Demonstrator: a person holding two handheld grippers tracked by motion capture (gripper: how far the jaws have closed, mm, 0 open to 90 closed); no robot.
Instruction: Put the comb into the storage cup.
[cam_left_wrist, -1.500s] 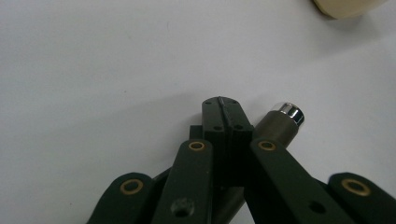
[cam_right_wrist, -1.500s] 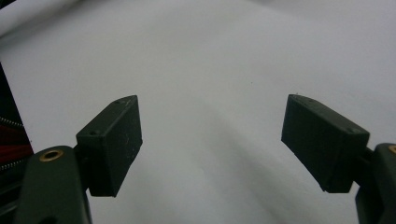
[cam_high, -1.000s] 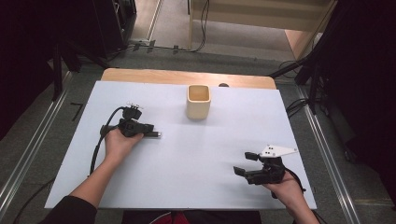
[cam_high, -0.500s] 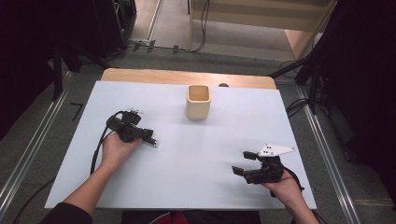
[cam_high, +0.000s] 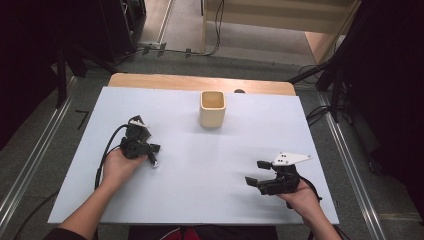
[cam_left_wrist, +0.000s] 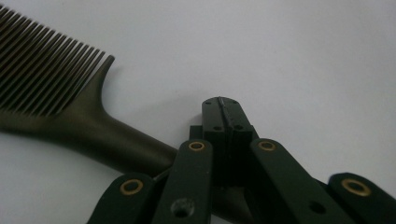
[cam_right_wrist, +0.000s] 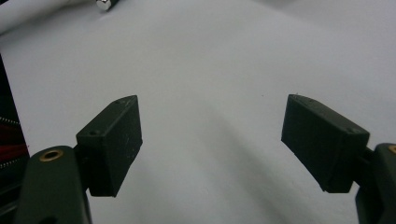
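A dark brown comb (cam_left_wrist: 60, 107) lies on the white table in the left gripper view, teeth at the upper left. Its handle runs down to the right and passes under my left gripper (cam_left_wrist: 222, 112), whose jaws are shut pad to pad beyond the handle, with nothing between the tips. From above, the left gripper (cam_high: 150, 152) is at the table's left, tipped down, and hand and gripper hide the comb. My right gripper (cam_high: 256, 172) hovers at the front right, and its wide-open jaws (cam_right_wrist: 210, 140) have only bare table between them.
A beige square cup (cam_high: 212, 108) stands upright at the back centre of the white table (cam_high: 200, 200). A black cable (cam_high: 105, 155) trails from the left gripper. Dark stands and cables surround the table on the floor.
My left gripper has moved toward the person and slightly right, tipping down toward the table. The right gripper has barely moved and stays open.
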